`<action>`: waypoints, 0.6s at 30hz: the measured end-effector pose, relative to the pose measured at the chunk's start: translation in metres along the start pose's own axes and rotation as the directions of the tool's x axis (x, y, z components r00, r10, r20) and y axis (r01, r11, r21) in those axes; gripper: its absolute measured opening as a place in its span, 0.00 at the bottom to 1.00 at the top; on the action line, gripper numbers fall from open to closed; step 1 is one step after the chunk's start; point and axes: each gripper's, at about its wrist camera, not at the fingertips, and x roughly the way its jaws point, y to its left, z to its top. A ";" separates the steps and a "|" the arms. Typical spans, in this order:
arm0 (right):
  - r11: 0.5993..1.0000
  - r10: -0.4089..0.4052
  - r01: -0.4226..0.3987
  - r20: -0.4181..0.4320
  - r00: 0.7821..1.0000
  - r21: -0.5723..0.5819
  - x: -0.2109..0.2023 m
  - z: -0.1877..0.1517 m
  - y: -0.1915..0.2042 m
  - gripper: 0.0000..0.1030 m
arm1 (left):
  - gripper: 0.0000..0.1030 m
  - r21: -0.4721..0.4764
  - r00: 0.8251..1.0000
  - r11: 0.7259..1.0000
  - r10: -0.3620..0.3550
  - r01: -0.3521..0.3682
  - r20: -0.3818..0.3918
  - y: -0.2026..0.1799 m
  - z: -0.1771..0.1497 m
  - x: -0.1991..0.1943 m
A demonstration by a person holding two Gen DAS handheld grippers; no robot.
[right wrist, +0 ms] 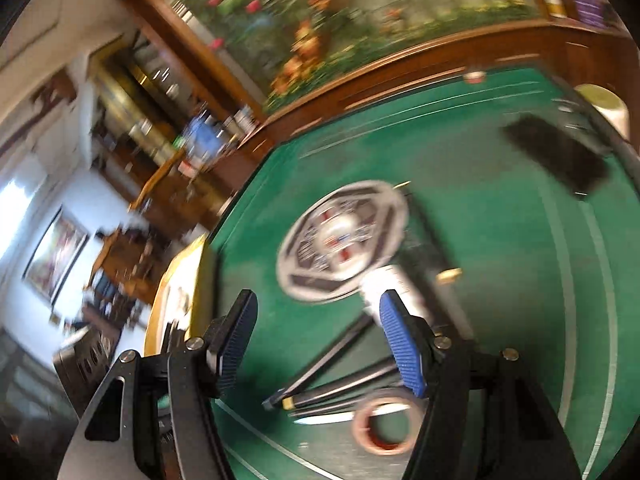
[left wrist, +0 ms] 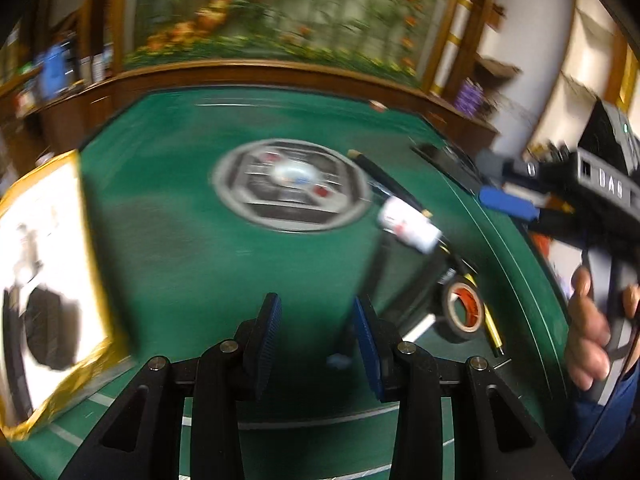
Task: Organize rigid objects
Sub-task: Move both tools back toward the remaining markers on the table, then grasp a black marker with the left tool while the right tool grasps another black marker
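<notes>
Both views are motion-blurred. On the green table lie a roll of tape with an orange core, a white cylinder, long black pens and a yellow pen. My left gripper is open and empty above the table, left of this pile. My right gripper is open and empty above the same pile: the tape roll, black pens and the white cylinder. The right gripper also shows in the left wrist view, at the table's right edge.
A round grey panel sits at the table's centre, also in the right wrist view. A gold-edged white tray holding dark things stands at the left. A black flat object lies far right. A wooden rail borders the table.
</notes>
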 end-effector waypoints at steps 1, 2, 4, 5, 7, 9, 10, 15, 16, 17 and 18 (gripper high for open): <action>1.000 -0.012 0.012 0.009 1.000 0.018 -0.002 0.002 -0.007 0.61 | 0.38 0.016 1.000 1.000 -0.002 0.002 -0.012 -0.006 0.002 0.005; 0.999 -0.023 0.023 0.018 1.000 0.048 -0.004 0.003 -0.014 0.61 | 0.38 0.031 1.000 1.000 -0.002 0.003 -0.027 -0.012 0.005 0.013; 0.997 -0.022 0.021 0.018 1.000 0.079 -0.003 0.004 -0.021 0.61 | 0.38 0.047 0.998 0.999 -0.016 0.019 -0.057 -0.021 0.009 0.026; 0.996 -0.014 0.013 0.012 1.000 0.091 -0.003 0.004 -0.024 0.61 | 0.38 0.056 0.997 0.998 -0.024 0.028 -0.070 -0.025 0.011 0.032; 0.995 -0.007 0.006 0.012 1.000 0.098 -0.003 0.005 -0.026 0.61 | 0.37 0.072 0.996 0.997 -0.018 0.024 -0.093 -0.030 0.014 0.043; 0.995 -0.009 0.007 0.021 1.000 0.103 -0.006 0.005 -0.027 0.61 | 0.37 0.082 0.993 0.996 -0.012 0.021 -0.115 -0.033 0.015 0.054; 0.994 -0.014 0.012 0.025 1.000 0.105 -0.006 0.006 -0.027 0.61 | 0.37 0.085 0.993 0.996 -0.004 0.015 -0.122 -0.034 0.016 0.059; 0.994 -0.043 0.039 0.040 0.998 0.101 -0.009 0.004 -0.030 0.61 | 0.15 0.075 0.993 0.996 0.059 -0.051 -0.104 -0.025 0.013 0.061; 0.994 -0.052 0.047 0.043 0.998 0.099 -0.008 0.004 -0.030 0.61 | 0.14 0.058 0.993 0.997 0.065 -0.059 -0.100 -0.019 0.011 0.058; 0.993 -0.070 0.065 0.047 0.996 0.096 -0.008 0.005 -0.031 0.61 | 0.14 0.037 0.993 0.997 0.067 -0.063 -0.095 -0.011 0.009 0.054; 0.992 -0.088 0.083 0.053 0.995 0.098 -0.008 0.006 -0.033 0.61 | 0.14 0.007 0.993 0.997 0.075 -0.075 -0.087 -0.001 0.005 0.048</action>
